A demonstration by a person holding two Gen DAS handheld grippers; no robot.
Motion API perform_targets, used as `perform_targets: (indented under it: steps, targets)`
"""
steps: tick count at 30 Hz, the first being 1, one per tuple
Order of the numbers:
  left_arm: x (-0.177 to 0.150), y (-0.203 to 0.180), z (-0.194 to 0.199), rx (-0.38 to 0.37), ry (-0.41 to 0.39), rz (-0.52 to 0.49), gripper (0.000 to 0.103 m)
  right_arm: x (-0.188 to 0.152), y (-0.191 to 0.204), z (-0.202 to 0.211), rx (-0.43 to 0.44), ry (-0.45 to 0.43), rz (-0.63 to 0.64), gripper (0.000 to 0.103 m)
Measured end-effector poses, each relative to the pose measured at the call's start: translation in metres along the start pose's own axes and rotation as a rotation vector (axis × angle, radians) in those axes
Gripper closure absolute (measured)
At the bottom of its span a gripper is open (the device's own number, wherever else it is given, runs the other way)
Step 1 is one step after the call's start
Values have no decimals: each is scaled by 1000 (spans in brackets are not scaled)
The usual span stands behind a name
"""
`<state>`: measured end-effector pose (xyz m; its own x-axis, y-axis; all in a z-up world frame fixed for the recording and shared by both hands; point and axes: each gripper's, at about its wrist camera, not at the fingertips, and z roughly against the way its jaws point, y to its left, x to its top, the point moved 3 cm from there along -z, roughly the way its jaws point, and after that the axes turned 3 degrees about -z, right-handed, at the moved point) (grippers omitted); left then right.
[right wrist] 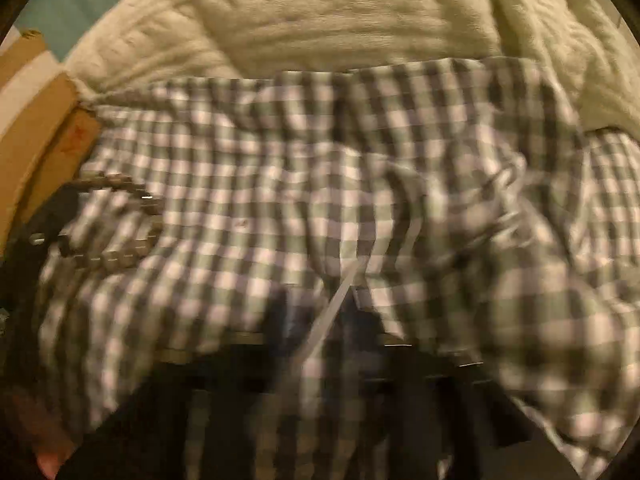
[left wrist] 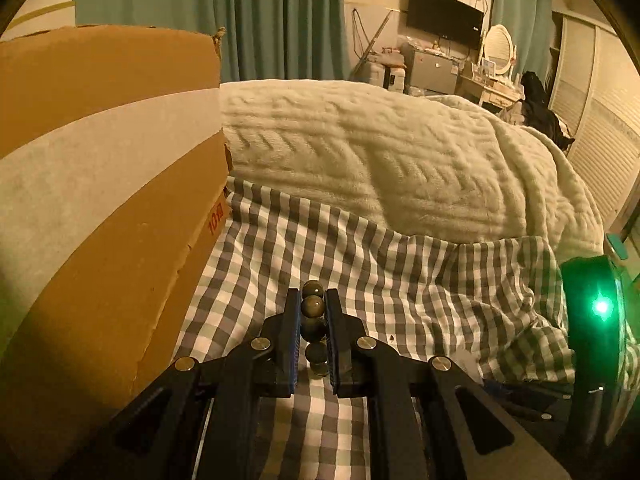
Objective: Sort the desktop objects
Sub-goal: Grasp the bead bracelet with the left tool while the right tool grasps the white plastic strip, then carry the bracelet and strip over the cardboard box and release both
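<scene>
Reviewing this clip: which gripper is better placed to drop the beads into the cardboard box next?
Left. The left gripper is shut on the bead string, and the cardboard box stands close on its left side. The right gripper is blurred, apparently pinching a thin pale strip, with the box farther off.

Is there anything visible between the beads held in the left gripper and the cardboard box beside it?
Nothing visible. The left gripper is shut on the bead string; only bare checked cloth lies between it and the cardboard box to its left.
</scene>
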<state>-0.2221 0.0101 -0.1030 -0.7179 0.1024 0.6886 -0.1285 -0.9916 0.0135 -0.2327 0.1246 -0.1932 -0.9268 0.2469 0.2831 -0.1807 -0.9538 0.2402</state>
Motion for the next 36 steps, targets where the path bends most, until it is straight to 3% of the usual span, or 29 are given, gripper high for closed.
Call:
perform_targets:
  steps: [8, 12, 17, 22, 27, 31, 36]
  targets:
    - [-1, -2, 0, -17, -2, 2, 92, -9, -12, 18, 155, -43, -48, 99]
    - [0, -5, 10, -50, -2, 3, 92, -12, -16, 53, 248, -107, -52, 101]
    - [16, -13, 51, -89, -58, -2, 92, -14, -16, 111, 305, -203, -31, 101]
    - [47, -16, 118, -116, -167, -12, 92, -10, 14, 162, 322, -296, 31, 101]
    - [92, 8, 194, -98, -283, -29, 92, -5, 58, 228, 323, -378, 132, 101]
    - [121, 62, 237, -63, -329, 23, 92, -2, 114, 273, 355, -438, 235, 101]
    - [126, 135, 239, 66, -287, 67, 92, -3, 200, 306, 406, -481, 376, 101]
